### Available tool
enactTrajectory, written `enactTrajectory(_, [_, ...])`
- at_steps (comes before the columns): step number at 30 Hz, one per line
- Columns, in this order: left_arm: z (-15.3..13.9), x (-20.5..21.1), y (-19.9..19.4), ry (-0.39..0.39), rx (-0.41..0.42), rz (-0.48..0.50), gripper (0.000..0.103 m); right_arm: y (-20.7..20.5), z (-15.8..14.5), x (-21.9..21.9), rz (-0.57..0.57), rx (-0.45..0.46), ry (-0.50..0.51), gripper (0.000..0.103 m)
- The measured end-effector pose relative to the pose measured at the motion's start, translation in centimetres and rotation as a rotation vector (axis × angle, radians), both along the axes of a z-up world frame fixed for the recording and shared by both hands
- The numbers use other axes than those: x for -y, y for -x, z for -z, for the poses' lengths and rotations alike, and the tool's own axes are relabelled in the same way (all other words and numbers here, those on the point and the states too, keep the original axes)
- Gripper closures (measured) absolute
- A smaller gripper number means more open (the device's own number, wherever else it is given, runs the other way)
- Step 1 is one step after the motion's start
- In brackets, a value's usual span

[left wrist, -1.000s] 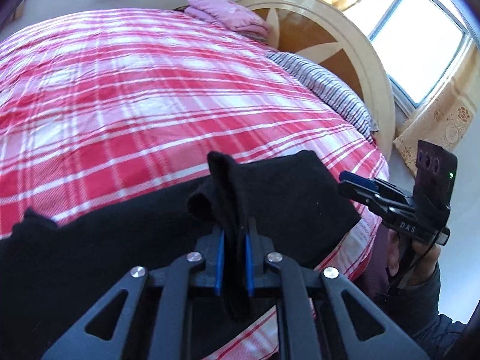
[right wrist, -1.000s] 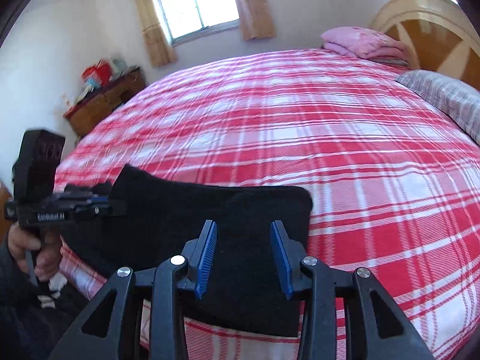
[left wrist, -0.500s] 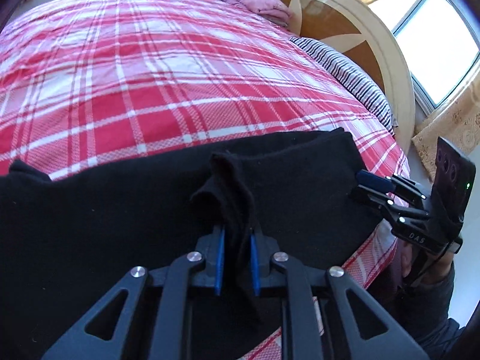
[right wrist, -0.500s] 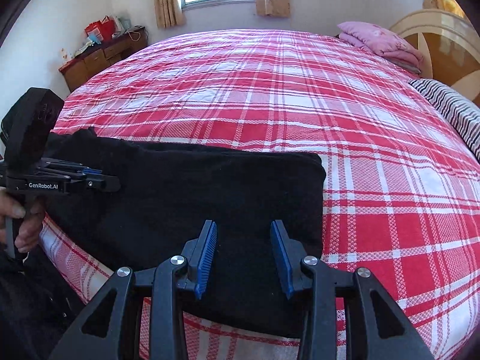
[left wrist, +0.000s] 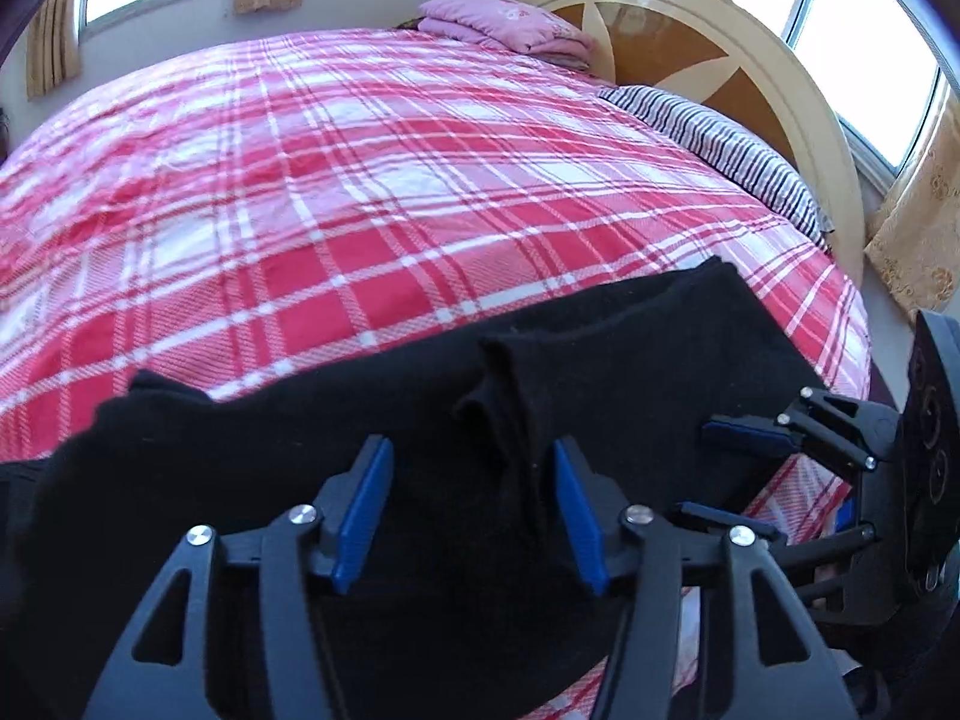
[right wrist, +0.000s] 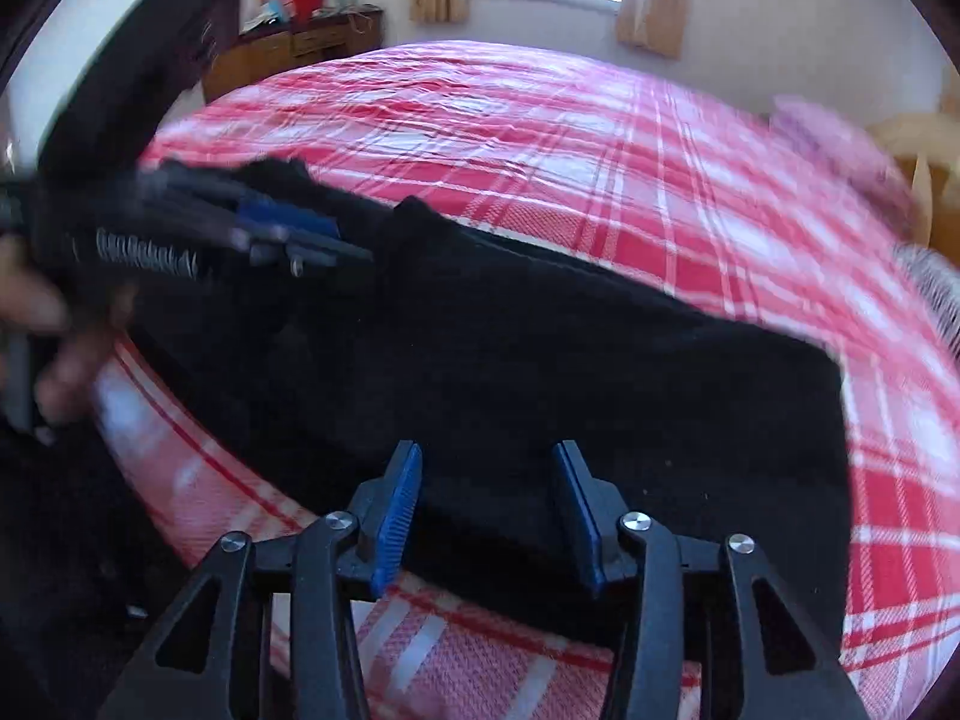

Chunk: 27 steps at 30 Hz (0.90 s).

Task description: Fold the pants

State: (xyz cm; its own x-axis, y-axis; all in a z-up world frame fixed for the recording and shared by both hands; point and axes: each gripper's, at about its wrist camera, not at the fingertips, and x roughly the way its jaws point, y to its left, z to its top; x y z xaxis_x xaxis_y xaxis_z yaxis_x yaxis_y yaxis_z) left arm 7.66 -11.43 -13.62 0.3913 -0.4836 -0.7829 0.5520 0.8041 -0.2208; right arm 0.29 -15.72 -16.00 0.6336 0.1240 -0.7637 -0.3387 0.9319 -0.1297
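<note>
Black pants (left wrist: 630,360) lie stretched along the near edge of the bed (left wrist: 360,180). My left gripper (left wrist: 471,447) hovers low over them and its jaws are opening. A pinched ridge of cloth (left wrist: 510,408) still stands between the pads, close to the right one, and nothing presses on it. In the blurred right wrist view my right gripper (right wrist: 487,450) is open and opening over the near hem of the pants (right wrist: 600,372), with only flat cloth under the gap. Each gripper shows in the other's view: the right gripper (left wrist: 729,474) at the right, the left gripper (right wrist: 288,234) at the left.
A red plaid cover spreads over the bed. A folded pink blanket (left wrist: 504,21), a striped pillow (left wrist: 720,144) and a round wooden headboard (left wrist: 720,54) are at its far end. A wooden dresser (right wrist: 300,48) stands by the far wall. A hand (right wrist: 54,324) holds the left gripper's handle.
My left gripper's jaws, shut on a pinch of the pants, have parted and let it go. The right gripper has swung along the bed's near edge and rolled, and its jaws stand slightly wider.
</note>
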Motion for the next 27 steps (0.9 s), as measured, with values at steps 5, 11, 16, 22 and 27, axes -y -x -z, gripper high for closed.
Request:
enactTrajectory(5, [-0.7, -2.2, 0.1, -0.069, 0.060, -0.041, 0.041, 0.0, -1.2, 1.1, 0.014, -0.004, -0.110, 0.052])
enactTrajectory(11, [-1.0, -6.9, 0.1, -0.175, 0.116, -0.093, 0.041, 1.2, -1.8, -1.0, -0.069, 0.069, -0.101, 0.052])
enactTrajectory(16, [-1.4, -12.1, 0.0, -0.261, 0.164, -0.185, 0.033, 2.5, -2.0, -2.7, -0.153, 0.113, -0.078, 0.052])
enactTrajectory(22, [-1.7, -18.4, 0.0, -0.323, 0.208, -0.317, 0.031, 2.4, -2.1, -3.0, -0.144, 0.128, -0.072, 0.052])
enactTrajectory(27, [-0.3, -24.6, -0.1, -0.364, 0.174, -0.446, 0.029, 1.9, -2.8, -1.3, -0.078, 0.133, -0.157, 0.052])
